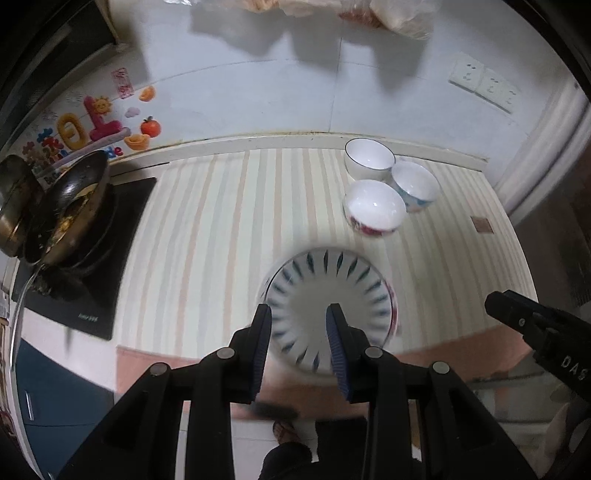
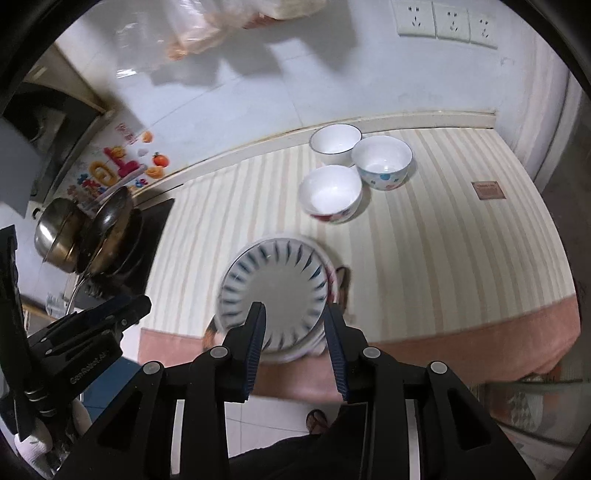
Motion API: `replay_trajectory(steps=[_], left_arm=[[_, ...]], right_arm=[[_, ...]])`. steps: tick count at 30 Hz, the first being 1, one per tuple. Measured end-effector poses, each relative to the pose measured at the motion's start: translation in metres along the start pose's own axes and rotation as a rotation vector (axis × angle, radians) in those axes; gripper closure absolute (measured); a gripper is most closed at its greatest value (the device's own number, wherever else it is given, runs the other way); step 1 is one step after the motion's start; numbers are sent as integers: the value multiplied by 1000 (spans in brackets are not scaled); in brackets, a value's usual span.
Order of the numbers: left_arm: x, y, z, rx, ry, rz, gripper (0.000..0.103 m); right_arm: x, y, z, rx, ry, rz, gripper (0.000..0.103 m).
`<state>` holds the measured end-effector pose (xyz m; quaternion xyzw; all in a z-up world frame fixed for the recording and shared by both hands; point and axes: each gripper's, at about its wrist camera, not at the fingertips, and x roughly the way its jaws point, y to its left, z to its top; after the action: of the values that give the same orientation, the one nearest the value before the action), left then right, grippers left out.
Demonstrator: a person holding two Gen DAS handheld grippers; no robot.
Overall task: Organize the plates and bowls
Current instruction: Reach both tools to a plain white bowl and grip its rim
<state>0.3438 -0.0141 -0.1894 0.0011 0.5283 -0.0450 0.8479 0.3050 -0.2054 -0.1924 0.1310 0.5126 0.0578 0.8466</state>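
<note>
Both tongs, left [image 1: 299,314] and right [image 2: 294,312], gape wide; neighbouring gripper [image 1: 546,332] reads "DAS".

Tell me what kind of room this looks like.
Most likely a home kitchen: a pan sits on a black cooktop at the left, bowls and a blue-patterned plate lie on the striped counter, and wall sockets sit above on the tiled wall.

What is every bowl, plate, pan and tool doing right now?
Left tool: open, holding nothing, above the plates.
Right tool: open, holding nothing.
Blue-striped plate: face up, on top of a stack; blurred.
Dark-rimmed bowl: upright, looks empty.
Dotted bowl: upright, looks empty.
Red-patterned bowl: upright, looks empty.
Frying pan: tilted on the stove.
Steel pot: tilted beside the pan.
</note>
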Motion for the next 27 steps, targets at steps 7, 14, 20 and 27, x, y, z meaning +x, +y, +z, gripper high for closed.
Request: replay_trajectory(steps=[7, 14, 20, 27], left_arm=[[96, -23, 76, -55, 147, -53, 75], [209, -47, 126, -76, 309, -74, 75], [269, -56, 142, -94, 357, -106, 82], [261, -71, 136, -47, 348, -90, 89]], right_arm=[[81, -53, 83, 28, 74, -21, 67], [184, -93, 149, 72, 184, 14, 67], [262, -113, 168, 91, 307, 48, 68], [280, -116, 167, 59, 298, 52, 85]])
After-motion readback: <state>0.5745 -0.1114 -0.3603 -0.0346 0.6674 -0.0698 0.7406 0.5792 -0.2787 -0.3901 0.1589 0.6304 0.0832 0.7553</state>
